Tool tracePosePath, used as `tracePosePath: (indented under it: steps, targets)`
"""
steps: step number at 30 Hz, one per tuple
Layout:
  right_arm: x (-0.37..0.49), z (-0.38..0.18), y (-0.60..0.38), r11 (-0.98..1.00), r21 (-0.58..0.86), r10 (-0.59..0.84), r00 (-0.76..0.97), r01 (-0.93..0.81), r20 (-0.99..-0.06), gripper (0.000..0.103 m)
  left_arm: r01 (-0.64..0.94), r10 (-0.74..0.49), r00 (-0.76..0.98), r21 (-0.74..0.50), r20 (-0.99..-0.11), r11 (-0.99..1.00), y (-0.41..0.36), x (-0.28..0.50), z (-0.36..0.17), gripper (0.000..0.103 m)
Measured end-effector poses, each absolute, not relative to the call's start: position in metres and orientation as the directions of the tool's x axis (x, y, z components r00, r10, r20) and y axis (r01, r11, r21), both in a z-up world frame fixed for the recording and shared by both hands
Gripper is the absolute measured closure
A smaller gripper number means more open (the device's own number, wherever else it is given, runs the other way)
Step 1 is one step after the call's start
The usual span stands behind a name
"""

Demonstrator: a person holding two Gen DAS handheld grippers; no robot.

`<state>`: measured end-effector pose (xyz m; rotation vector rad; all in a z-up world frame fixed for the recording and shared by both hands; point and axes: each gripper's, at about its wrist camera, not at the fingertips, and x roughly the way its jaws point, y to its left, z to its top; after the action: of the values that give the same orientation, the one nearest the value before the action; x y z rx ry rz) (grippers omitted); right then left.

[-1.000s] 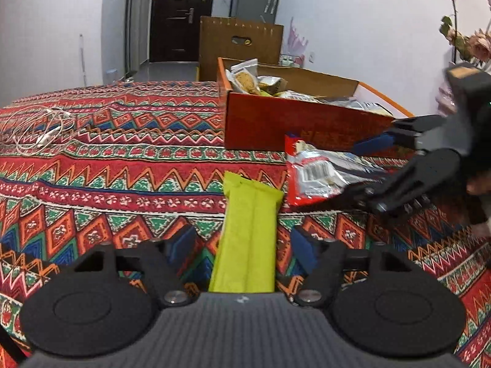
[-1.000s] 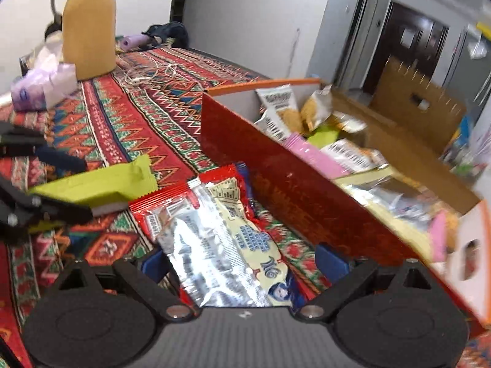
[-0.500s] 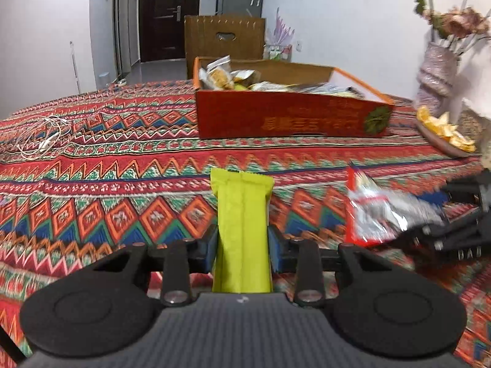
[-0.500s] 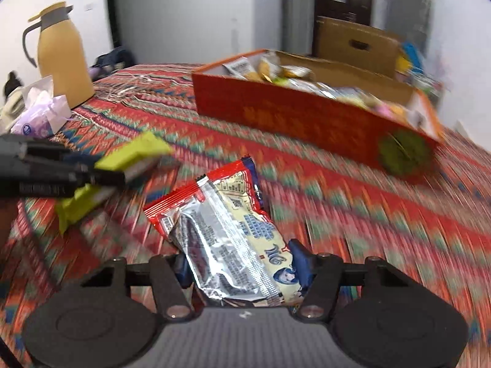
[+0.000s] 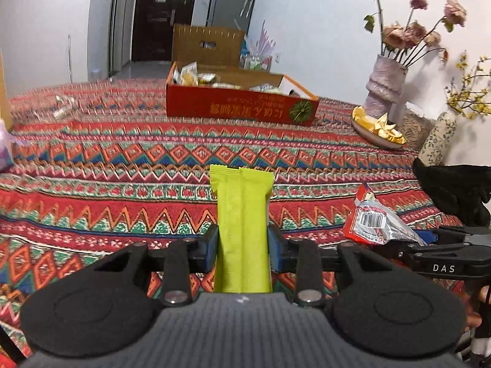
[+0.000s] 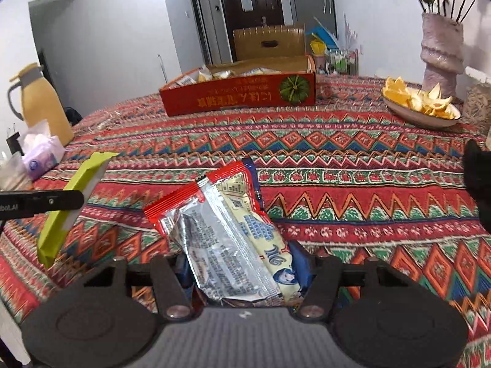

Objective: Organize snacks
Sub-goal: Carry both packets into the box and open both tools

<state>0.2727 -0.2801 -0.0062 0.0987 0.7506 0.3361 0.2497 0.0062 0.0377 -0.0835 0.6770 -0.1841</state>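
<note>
The green bar's (image 5: pixel 242 230) near end is hidden behind the left gripper (image 5: pixel 242 245) body. Beyond it, the box (image 5: pixel 239 109) wall hides most of the snacks inside; its printed text is too small to read. Right of the box, the vase (image 6: pixel 442 52) flowers are cut off by the top edge.
</note>
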Motion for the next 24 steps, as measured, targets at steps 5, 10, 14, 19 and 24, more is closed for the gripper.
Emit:
tracePosePath:
  steps: [5, 10, 14, 19, 24]
  targets:
    - [0.25, 0.005, -0.287, 0.937, 0.21, 0.348, 0.707, -0.279, -0.616, 0.045, 0.134, -0.187, 0.793, -0.133, -0.58, 0.982, 0.001, 0.232, 0.051, 0.07]
    - [0.251, 0.007, -0.285, 0.934, 0.217, 0.357, 0.715, -0.284, -0.601, 0.045, 0.137, -0.183, 0.799, -0.124, -0.573, 0.983, -0.002, 0.234, 0.055, 0.07]
    - [0.263, 0.009, -0.287, 0.935, 0.226, 0.354, 0.725, -0.273, -0.591, 0.045, 0.141, -0.182, 0.8, -0.116, -0.571, 0.983, -0.002, 0.25, 0.058, 0.07]
    - [0.296, 0.023, -0.288, 0.936, 0.198, 0.352, 0.744, -0.291, -0.568, 0.045, 0.154, -0.176, 0.834, -0.086, -0.523, 0.984, 0.003, 0.292, 0.075, 0.07]
    - [0.352, 0.046, -0.286, 0.934, 0.141, 0.35, 0.767, -0.328, -0.538, 0.045, 0.152, -0.15, 0.863, -0.035, -0.482, 0.988, 0.006, 0.361, 0.093, 0.07]
